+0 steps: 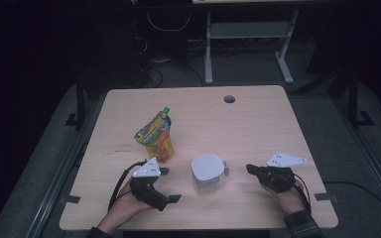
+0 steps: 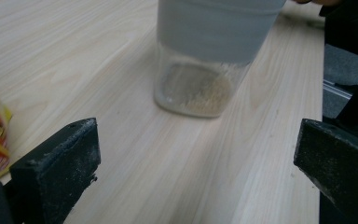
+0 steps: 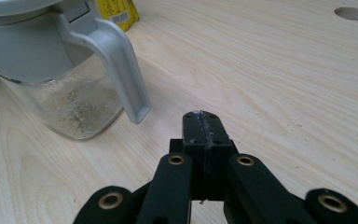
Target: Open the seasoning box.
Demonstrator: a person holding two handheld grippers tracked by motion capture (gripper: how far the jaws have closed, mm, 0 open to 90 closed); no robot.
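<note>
Clearly I am at the approach stage: my two claws flank a small clear jar with a grey lid and side handle point(image 1: 207, 173), which stands on the desk point(image 1: 258, 124) near its front edge, between them. My left claw point(image 1: 170, 184) has its jaws spread wide and empty; in the left gripper view the jar point(image 2: 209, 60) sits ahead of it, well clear of either pad, with a thin layer of pale grains at its bottom. My right claw point(image 1: 250, 169) has its jaws pressed tight together on nothing, its tip pointing at the jar's handle point(image 3: 121, 65) and just short of it, not touching.

I judge the next move to be steadying the jar's body with the left claw. That calls for sliding it forward until the glass stands between the pads, then closing gently below the lid. The right claw would have to open before it could take the handle or lid.

A yellow and orange snack pouch point(image 1: 155, 136) stands behind the left claw, apart from the jar. The desk is pale wood with a round cable hole point(image 1: 229, 98) toward the back. Beyond it the room is dim: grey floor, a white table frame point(image 1: 248, 44), loose cables.
</note>
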